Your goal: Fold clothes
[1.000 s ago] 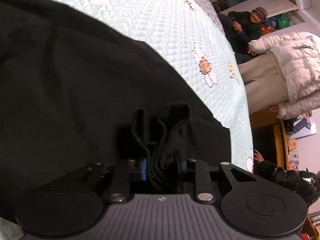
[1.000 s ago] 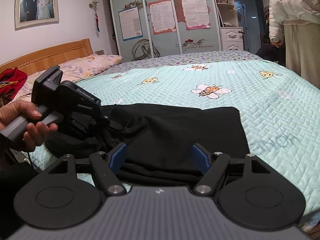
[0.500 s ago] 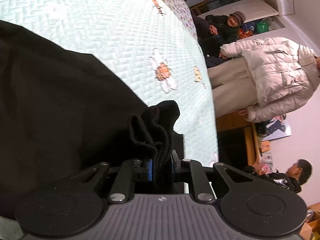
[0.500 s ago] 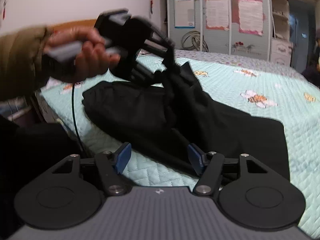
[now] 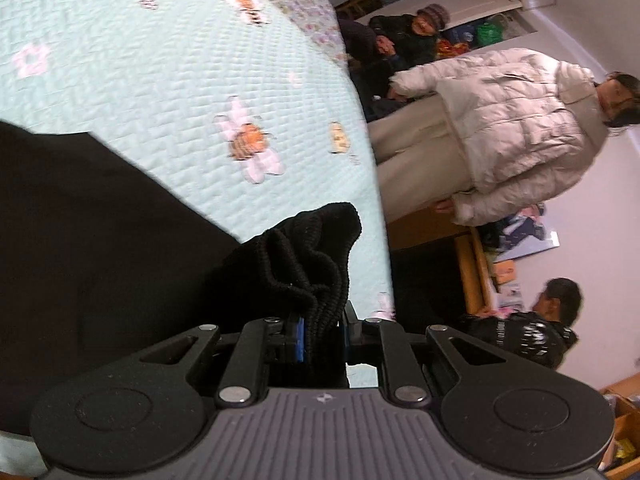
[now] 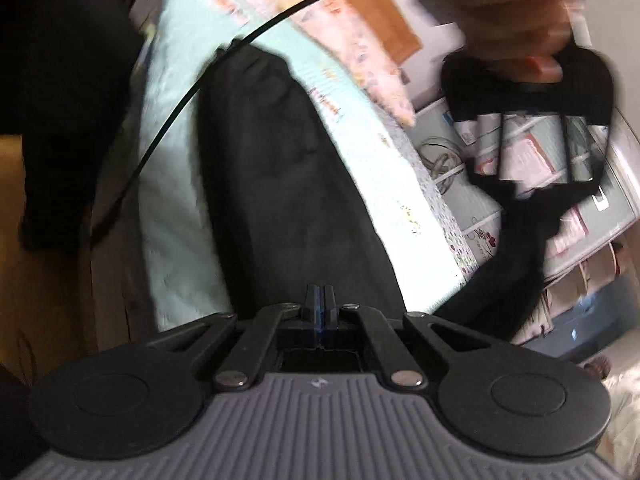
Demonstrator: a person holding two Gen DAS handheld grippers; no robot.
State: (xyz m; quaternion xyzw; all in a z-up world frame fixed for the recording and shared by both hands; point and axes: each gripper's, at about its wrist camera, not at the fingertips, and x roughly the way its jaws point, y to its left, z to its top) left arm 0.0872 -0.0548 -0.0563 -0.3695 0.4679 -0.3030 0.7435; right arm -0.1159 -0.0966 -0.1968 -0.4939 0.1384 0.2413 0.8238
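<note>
1 black garment (image 5: pixel 100 248) on the bed, lying across the mint quilted bedspread (image 5: pixel 160 92) with the bee and flower print. 2 tongs in play.

Left tongs (image 5: pixel 322 336): narrow, clamped on a bunched ribbed black hem (image 5: pixel 308 256) of the garment. The fabric stands up out of the blue pads (image 5: pixel 299 338) in 3 or so thick folds, and the rest of the cloth drops away to the left over the bedspread. Tongs point slightly down across the bed, toward its far edge.

Right tongs (image 6: pixel 319 308): pads pressed fully together, blue faces touching, over the garment's edge. Cannot tell whether a thin layer of cloth is caught between them. This view is rolled hard sideways and blurred.

In the right wrist view the garment (image 6: pixel 280 184) runs as a long dark strip up the bed. At upper right, 1 hand (image 6: pixel 508 12) grips the left tongs (image 6: pixel 524 196) from above, raised off the bed, with a dark length of fabric hanging down from them. 1 black cable (image 6: pixel 192 92) arcs across the upper left.

3 bystanders in the left wrist view: 1 standing just beside the bed in a white puffer jacket (image 5: pixel 516 132), 1 seated behind in a knit hat (image 5: pixel 434 12), 1 lower right in a dark jacket (image 5: pixel 532 336).
</note>
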